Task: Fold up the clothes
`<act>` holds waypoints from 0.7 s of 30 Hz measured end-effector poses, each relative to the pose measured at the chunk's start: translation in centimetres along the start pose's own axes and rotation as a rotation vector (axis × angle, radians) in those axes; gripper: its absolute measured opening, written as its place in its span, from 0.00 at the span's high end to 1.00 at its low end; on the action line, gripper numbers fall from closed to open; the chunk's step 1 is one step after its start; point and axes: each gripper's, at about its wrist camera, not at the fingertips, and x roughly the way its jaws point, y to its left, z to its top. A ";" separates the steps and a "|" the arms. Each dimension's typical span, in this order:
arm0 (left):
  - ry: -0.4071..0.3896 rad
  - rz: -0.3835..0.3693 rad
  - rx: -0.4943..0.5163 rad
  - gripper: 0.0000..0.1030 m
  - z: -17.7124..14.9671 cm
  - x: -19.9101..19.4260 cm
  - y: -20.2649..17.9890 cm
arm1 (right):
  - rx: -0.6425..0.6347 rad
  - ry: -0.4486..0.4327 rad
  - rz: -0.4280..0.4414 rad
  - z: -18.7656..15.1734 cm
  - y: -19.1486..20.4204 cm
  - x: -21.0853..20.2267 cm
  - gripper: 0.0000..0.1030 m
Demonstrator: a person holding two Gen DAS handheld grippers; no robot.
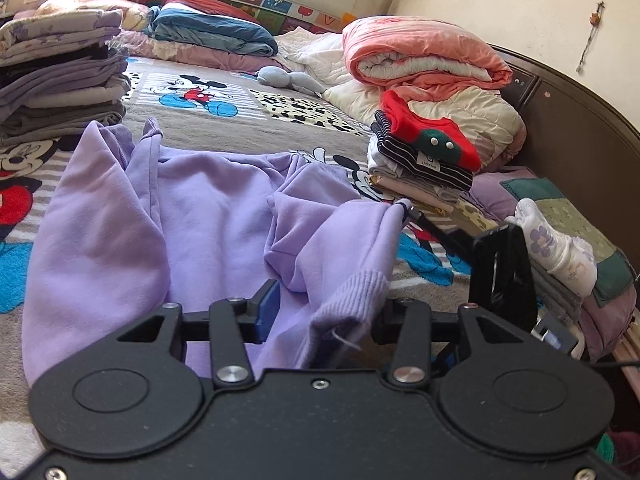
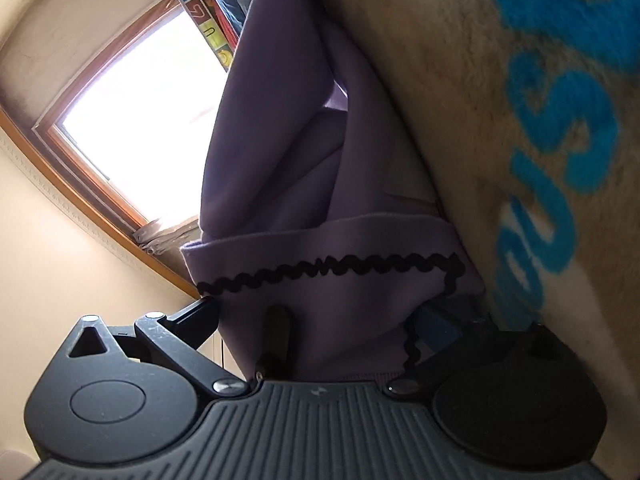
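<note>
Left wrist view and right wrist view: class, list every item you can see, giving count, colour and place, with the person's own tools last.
Lilac fleece sweatshirt: one, spread on bed, centre.
Grey cartoon-print blanket: one, covering bed.
Stack of folded grey and lilac clothes: one, far left.
Stack of folded striped clothes with red top: one, right.
Rolled coral quilt: one, back right.
Folded blue bedding: one, back centre.
Wooden-framed window: one, bright, upper left.
Left claw: open, ribbed cuff between pads.
Right claw: lilac fabric across it; grip unclear.
</note>
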 end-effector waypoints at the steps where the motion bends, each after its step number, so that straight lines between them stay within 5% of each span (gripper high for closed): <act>1: -0.001 0.010 0.028 0.69 0.0 0.0 -0.2 | -0.023 -0.009 -0.002 0.1 0.5 -0.1 0.00; 4: -0.011 0.034 0.086 0.86 0.1 0.0 -0.8 | -0.079 -0.036 0.001 0.5 1.9 -0.5 0.00; 15: -0.097 0.145 0.259 0.89 -0.7 0.1 -3.4 | -0.116 -0.082 -0.028 0.1 4.4 -1.3 0.00; 21: -0.105 0.083 0.249 0.89 -0.8 -0.2 -3.6 | -0.114 -0.058 -0.049 0.9 3.9 -0.5 0.00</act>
